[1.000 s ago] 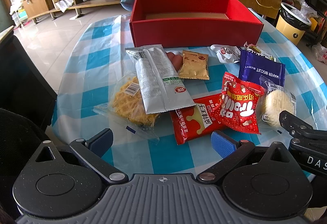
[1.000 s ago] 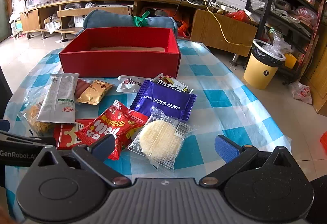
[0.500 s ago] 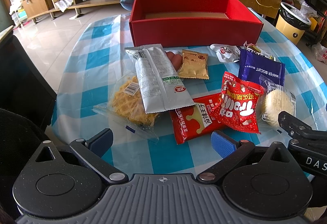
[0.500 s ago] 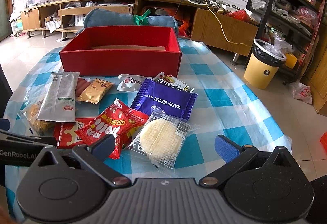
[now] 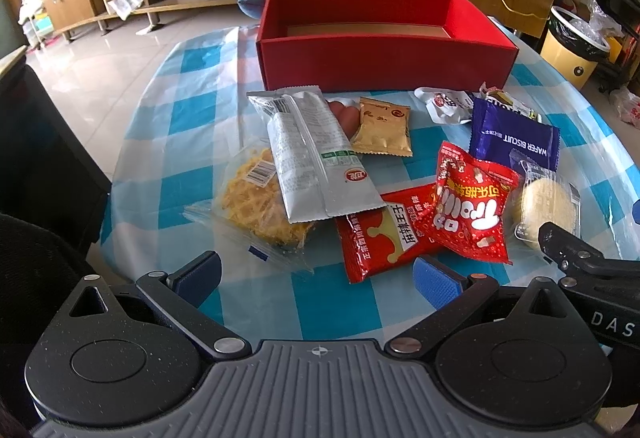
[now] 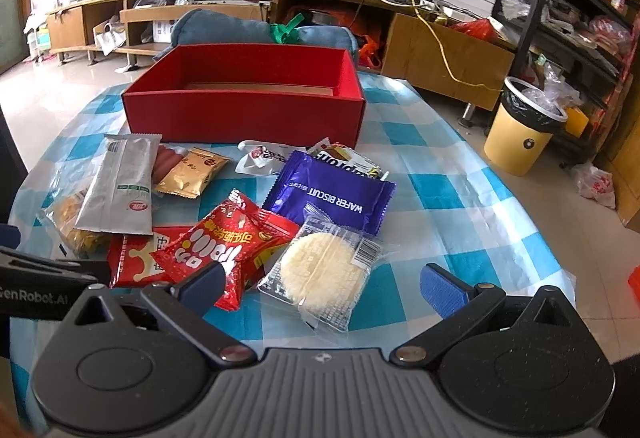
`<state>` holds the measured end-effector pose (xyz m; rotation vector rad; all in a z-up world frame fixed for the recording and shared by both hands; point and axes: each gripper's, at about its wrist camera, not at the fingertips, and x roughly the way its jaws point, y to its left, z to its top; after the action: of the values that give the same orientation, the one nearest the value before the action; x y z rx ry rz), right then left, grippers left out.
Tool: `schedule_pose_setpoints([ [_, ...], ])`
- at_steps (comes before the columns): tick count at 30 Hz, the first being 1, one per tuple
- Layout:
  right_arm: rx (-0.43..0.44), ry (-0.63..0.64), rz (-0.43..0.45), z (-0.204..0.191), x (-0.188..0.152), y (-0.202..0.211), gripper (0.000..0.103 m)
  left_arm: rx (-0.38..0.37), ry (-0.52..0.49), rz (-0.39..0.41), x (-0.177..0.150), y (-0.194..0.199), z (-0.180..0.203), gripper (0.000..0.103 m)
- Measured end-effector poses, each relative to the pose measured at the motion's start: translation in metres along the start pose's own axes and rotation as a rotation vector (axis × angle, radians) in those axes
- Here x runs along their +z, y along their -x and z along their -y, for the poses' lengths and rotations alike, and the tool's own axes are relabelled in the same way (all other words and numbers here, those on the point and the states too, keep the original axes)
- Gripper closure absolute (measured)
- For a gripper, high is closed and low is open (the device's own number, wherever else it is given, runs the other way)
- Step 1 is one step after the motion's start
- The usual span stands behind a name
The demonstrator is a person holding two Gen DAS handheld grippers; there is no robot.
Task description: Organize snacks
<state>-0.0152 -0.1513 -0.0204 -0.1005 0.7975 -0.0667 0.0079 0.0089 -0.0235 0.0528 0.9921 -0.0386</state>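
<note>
An open red box (image 5: 384,54) stands at the back of the checked table (image 5: 168,158); it also shows in the right wrist view (image 6: 244,110). Several snack packs lie in front of it: a silver pack (image 5: 316,158), a clear-wrapped waffle (image 5: 256,202), a gold sachet (image 5: 382,128), a red Trolli bag (image 5: 470,206), a purple wafer biscuit pack (image 6: 332,194) and a clear-wrapped round cake (image 6: 320,274). My left gripper (image 5: 316,278) is open and empty near the table's front edge. My right gripper (image 6: 320,286) is open and empty, its jaws either side of the round cake's near end.
A flat red pack (image 5: 384,238) lies under the Trolli bag. A white wrapper (image 6: 264,158) lies by the box. A blue cushion (image 6: 240,32) sits behind the box. A yellow bin (image 6: 524,126) stands on the floor at right. A black chair (image 5: 40,166) is at left.
My right gripper has moved slightly forward and up towards the round cake. The left gripper and the snacks have hardly moved.
</note>
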Motion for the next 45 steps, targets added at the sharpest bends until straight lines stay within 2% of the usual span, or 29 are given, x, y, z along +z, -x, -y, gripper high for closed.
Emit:
schedule_pose_setpoints([
  [3,0.022,0.000,-0.016,0.003,0.008,-0.004,0.006,0.000,0.012,-0.011,0.007,-0.003,-0.004,0.000],
  [8,0.078,-0.070,-0.057,0.018,0.019,-0.012,0.009,-0.019,0.062,-0.021,0.019,-0.004,-0.017,0.000],
  [12,0.117,-0.115,-0.098,0.023,0.029,-0.024,0.019,-0.035,0.122,-0.061,0.029,-0.011,-0.029,0.000],
  [17,0.193,-0.158,-0.131,0.024,0.036,-0.032,0.025,-0.023,0.167,-0.056,0.043,-0.015,-0.042,0.000],
  [24,0.261,-0.205,-0.169,0.026,0.046,-0.042,0.041,-0.046,0.210,-0.084,0.054,-0.023,-0.056,0.001],
  [29,0.306,-0.213,-0.183,0.021,0.052,-0.049,0.042,-0.044,0.208,-0.094,0.062,-0.032,-0.050,0.001],
  [33,0.308,-0.254,-0.182,0.030,0.052,-0.051,0.042,-0.082,0.212,-0.110,0.070,-0.042,-0.039,0.003],
  [38,0.310,-0.292,-0.203,0.039,0.048,-0.054,0.042,-0.104,0.232,-0.167,0.082,-0.066,-0.025,0.014],
  [45,0.346,-0.307,-0.197,0.043,0.048,-0.051,0.042,-0.001,0.185,-0.155,0.094,-0.082,-0.007,0.013],
])
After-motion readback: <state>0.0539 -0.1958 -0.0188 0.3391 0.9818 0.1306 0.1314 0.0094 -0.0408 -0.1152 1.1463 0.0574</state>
